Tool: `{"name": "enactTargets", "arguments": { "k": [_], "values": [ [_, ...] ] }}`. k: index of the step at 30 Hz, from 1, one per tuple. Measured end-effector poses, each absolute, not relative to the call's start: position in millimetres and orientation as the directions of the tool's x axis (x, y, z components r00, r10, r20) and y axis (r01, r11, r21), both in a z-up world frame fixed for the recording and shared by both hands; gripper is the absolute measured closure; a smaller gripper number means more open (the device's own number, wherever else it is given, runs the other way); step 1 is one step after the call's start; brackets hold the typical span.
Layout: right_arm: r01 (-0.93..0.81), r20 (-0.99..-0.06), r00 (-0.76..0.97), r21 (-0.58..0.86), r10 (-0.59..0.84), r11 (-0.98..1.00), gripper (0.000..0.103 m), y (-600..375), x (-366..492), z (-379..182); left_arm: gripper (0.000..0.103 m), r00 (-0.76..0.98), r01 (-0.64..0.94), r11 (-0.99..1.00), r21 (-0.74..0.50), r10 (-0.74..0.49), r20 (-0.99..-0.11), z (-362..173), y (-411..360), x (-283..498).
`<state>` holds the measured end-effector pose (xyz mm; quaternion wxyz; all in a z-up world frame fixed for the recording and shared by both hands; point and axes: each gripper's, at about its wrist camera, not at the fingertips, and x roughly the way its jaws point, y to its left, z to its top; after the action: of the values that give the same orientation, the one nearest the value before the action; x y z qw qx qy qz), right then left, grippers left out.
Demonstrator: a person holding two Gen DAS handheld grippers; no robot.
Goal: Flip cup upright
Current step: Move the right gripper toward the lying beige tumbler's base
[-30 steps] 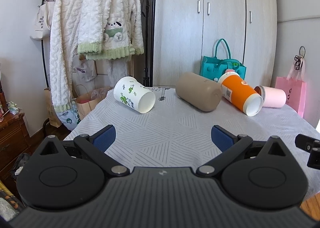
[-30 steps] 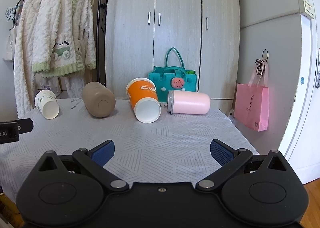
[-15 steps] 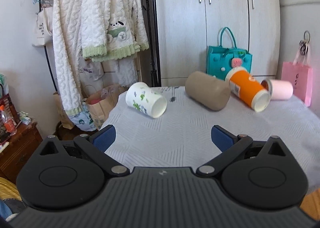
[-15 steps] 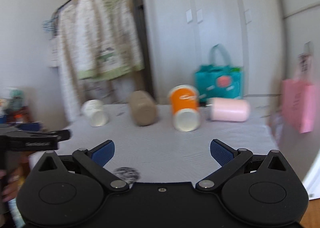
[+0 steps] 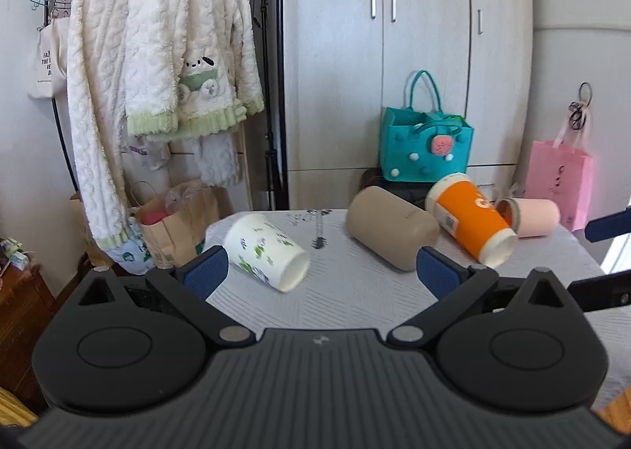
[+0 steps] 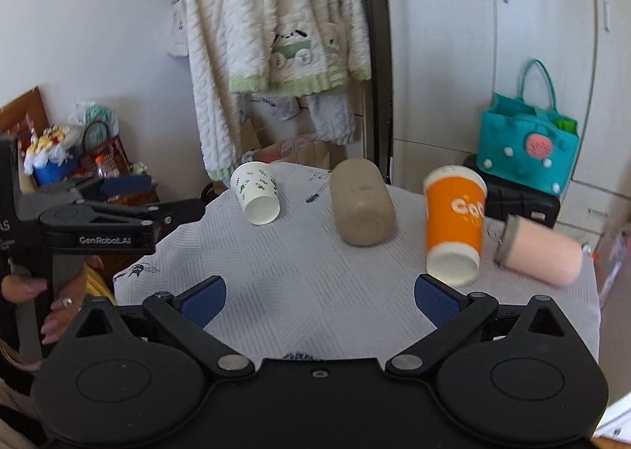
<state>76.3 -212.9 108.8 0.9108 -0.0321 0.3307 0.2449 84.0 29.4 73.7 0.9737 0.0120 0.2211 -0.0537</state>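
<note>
Several cups lie on their sides on a table with a grey patterned cloth [image 5: 355, 291]. A white paper cup with green leaves [image 5: 266, 250] [image 6: 256, 192] lies at the left. A beige cup [image 5: 392, 232] [image 6: 363, 206], an orange paper cup [image 5: 471, 218] [image 6: 453, 220] and a pink cup [image 5: 532, 216] [image 6: 540, 254] lie to its right. My left gripper [image 5: 319, 271] is open and empty, short of the white cup. My right gripper [image 6: 319, 297] is open and empty above the cloth [image 6: 295, 271], short of the cups.
A clothes rack with fleece robes [image 5: 157, 54] stands behind the table's left side. A teal bag [image 5: 424, 149], a pink bag [image 5: 560, 177] and a wardrobe [image 5: 394, 54] are behind. A brown paper bag [image 5: 177, 220] sits on the floor. My left gripper's handle [image 6: 79, 228] shows at the left.
Both grippers have swung: the left view has shifted so the cups sit further right and nearer; the right view has turned left and tilted, bringing the left gripper into sight. Cups have not moved.
</note>
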Motion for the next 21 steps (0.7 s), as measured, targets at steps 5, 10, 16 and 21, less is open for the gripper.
{"name": "enactTargets", "arguments": {
  "k": [5, 10, 16, 21],
  "values": [
    [-0.508, -0.649, 0.632, 0.066, 0.424, 0.859, 0.003, -197.1, 100.4, 110.3, 0.000, 0.865, 0.145, 0.986, -0.082, -0.167, -0.474, 75.9, 38.7, 112.0],
    [-0.535, -0.664, 0.614, 0.049, 0.428, 0.844, 0.003, -187.8, 127.2, 104.8, 0.000, 0.857, 0.167, 0.983, -0.072, -0.181, -0.482, 69.2, 33.8, 132.3],
    [-0.494, -0.671, 0.621, 0.064, 0.404, 0.867, 0.003, -192.1, 162.6, 92.5, 0.000, 0.836, 0.193, 0.973, -0.126, -0.230, -0.498, 50.9, 32.8, 157.2],
    [-0.479, -0.692, 0.597, 0.098, 0.406, 0.872, 0.003, -197.0, 192.0, 73.6, 0.000, 0.823, 0.187, 0.968, -0.168, -0.248, -0.511, 34.7, 36.9, 175.7]
  ]
}}
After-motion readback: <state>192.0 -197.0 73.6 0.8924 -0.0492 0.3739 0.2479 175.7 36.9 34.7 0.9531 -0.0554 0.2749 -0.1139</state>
